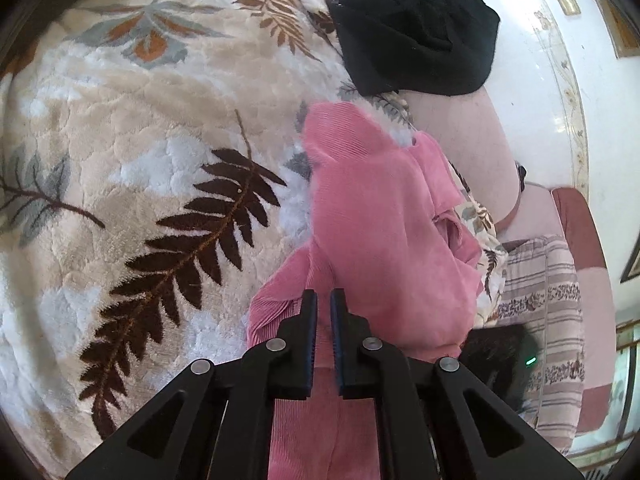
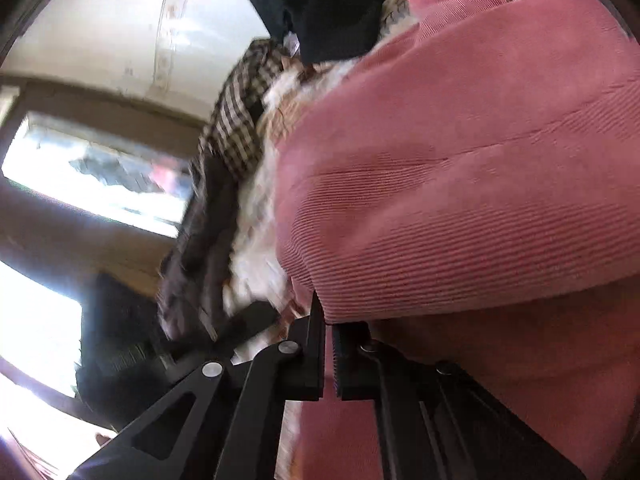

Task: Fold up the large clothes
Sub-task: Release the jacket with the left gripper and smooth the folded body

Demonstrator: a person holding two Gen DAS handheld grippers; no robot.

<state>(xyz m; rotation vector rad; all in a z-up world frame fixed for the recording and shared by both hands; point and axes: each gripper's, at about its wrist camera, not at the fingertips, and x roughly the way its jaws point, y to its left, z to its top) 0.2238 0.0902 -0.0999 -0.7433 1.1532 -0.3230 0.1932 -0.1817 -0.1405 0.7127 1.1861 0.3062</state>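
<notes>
A pink corduroy garment (image 1: pixel 372 220) lies bunched on a cream plush blanket with a leaf pattern (image 1: pixel 140 160), toward the blanket's right side. My left gripper (image 1: pixel 324 300) is over the near part of the garment, its jaws almost together with a pinch of pink cloth between them. In the right wrist view the same pink garment (image 2: pixel 460 180) fills the right half of the picture. My right gripper (image 2: pixel 326 320) is shut at its lower edge, and the cloth drapes over the right finger (image 2: pixel 352 360) and hides its tip.
A black garment (image 1: pixel 416 28) lies at the far edge of the blanket, by a white wall. A striped floral cloth (image 1: pixel 548 292) hangs at the right. A dark checked cloth (image 2: pixel 236 120) and dark clothes sit to the left of the pink garment, with a bright window (image 2: pixel 100 176) behind.
</notes>
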